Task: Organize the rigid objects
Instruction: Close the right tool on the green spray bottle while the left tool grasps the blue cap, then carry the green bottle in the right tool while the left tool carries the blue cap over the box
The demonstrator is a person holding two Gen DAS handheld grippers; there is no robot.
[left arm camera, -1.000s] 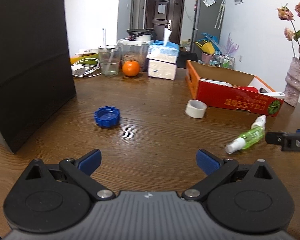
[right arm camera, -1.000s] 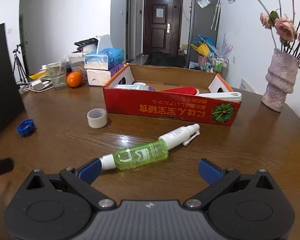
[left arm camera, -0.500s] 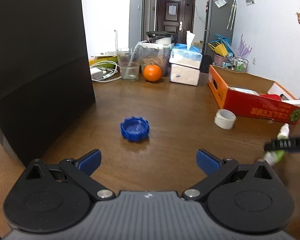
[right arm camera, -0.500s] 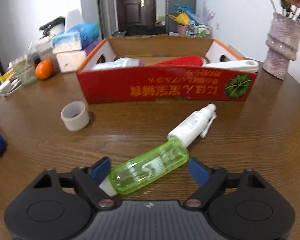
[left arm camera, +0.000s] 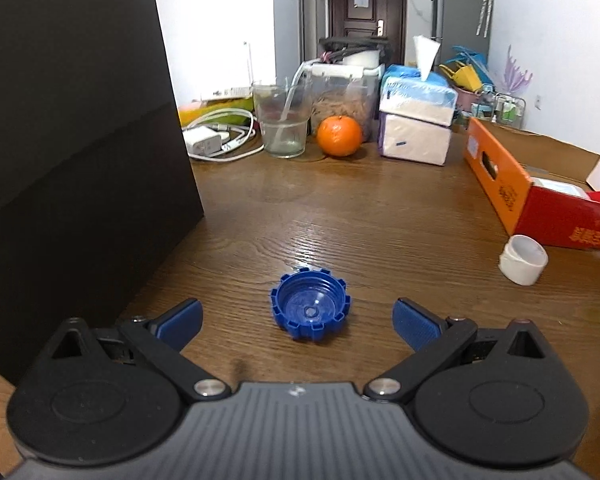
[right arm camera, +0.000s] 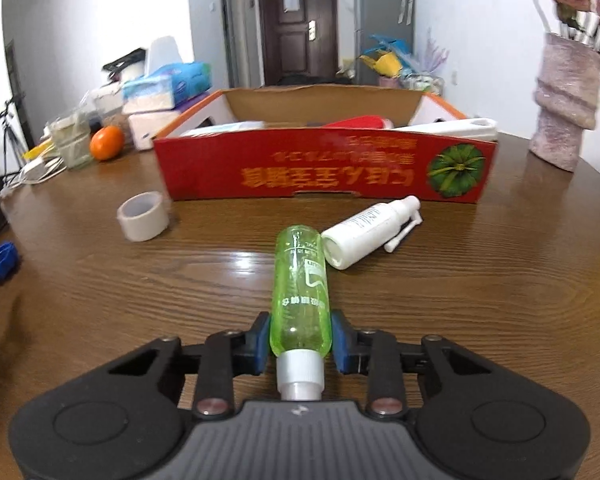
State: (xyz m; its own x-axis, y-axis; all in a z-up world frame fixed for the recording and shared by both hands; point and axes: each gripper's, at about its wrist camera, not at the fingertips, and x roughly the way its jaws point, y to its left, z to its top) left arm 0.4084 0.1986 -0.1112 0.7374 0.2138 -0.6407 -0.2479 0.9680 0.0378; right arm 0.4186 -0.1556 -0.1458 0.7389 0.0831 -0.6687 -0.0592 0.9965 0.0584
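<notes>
Your right hand-held gripper (right arm camera: 300,346) had its blue pads pinching the green spray bottle (right arm camera: 301,292) low on its body, just above the white collar, with the bottle's round end pointing away from you toward the red cardboard box (right arm camera: 324,170). That looked like a sound place to take it: the plastic seemed stiff and light, probably near empty, but its smooth round wall could twist or slip in the pads if you swung it quickly. It was translucent lime green with white print, and its far end lay against the base of the white spray bottle (right arm camera: 366,232) lying on the surface (right arm camera: 140,300). The box, just beyond both bottles, already carried several items.

Your left hand-held gripper (left arm camera: 298,322) was spread wide, pads apart on either side of the blue bottle cap (left arm camera: 310,311), not touching it. The cap sat open side up on the surface, ridged round its rim, hard and very light; I judged the ridges would give the pads purchase across its width. The roll of tape (left arm camera: 523,259) stood far right of it, near the box
</notes>
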